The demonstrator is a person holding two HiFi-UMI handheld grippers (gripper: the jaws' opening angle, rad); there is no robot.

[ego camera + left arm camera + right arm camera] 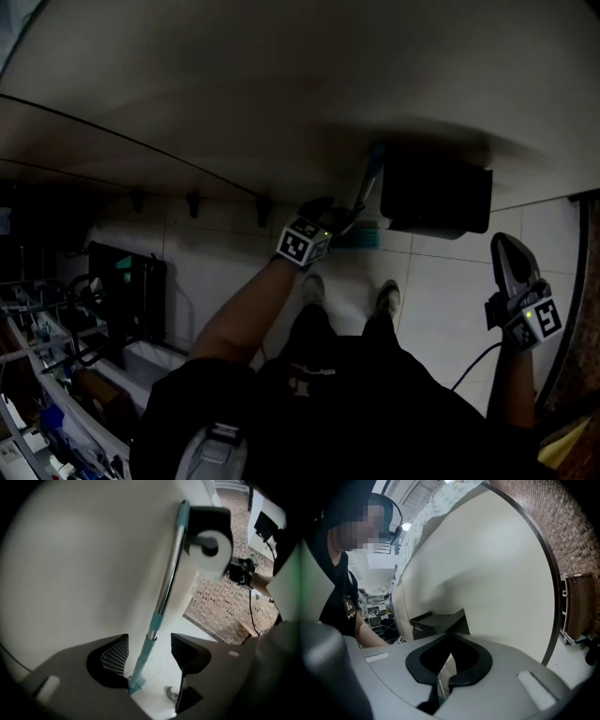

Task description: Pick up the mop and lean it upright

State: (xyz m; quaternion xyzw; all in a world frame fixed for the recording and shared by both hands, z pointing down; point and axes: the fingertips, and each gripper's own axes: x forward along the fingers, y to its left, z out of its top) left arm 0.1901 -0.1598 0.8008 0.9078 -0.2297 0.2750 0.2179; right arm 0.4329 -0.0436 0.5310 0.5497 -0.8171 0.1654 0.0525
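White wall [84,550] backs everything, with the mop [166,588] leaning upright on it beside the black dispenser [212,513]. On the left gripper [149,643] the jaws gape wide, handle loose between them; the right gripper [451,638] is pinched together, empty. Only the left gripper view shows the paper roll [211,550].

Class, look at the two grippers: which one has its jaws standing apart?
The left gripper: its jaws stand wide on either side of the mop handle without clamping it. The right gripper has its jaws meeting at the tips.
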